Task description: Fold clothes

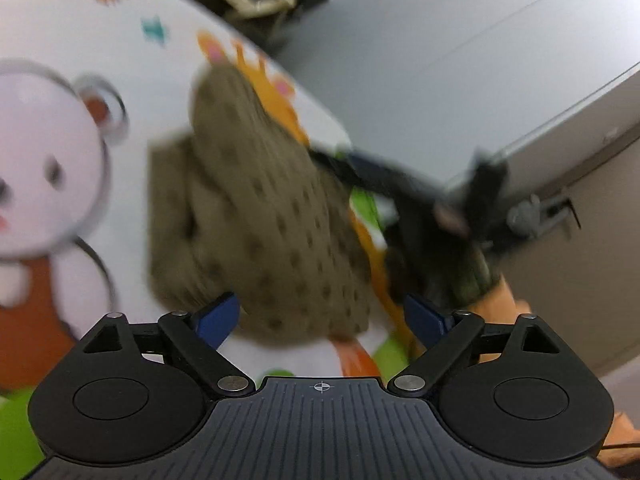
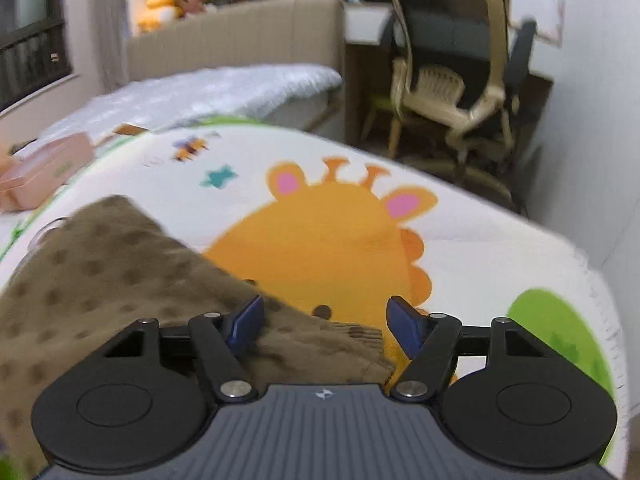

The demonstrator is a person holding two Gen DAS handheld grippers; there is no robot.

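Brown dotted knit garment [image 1: 256, 216] lies bunched, partly folded, on the cartoon-animal play mat [image 2: 480, 240]. Left gripper [image 1: 320, 316] stands wide above its near edge, gripping nothing. Right gripper [image 2: 326, 322] straddles the ribbed hem at the garment's right, pads apart; squaring up likely remains.

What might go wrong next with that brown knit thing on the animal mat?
1. Both tools look open, left and right, neither pinching the brown garment, so its bunched fold may slump or unfold.
2. The garment lies near the edge of the mat; a tug might slide it off.
3. The views are blurred, so a grab may miss the ribbed hem.
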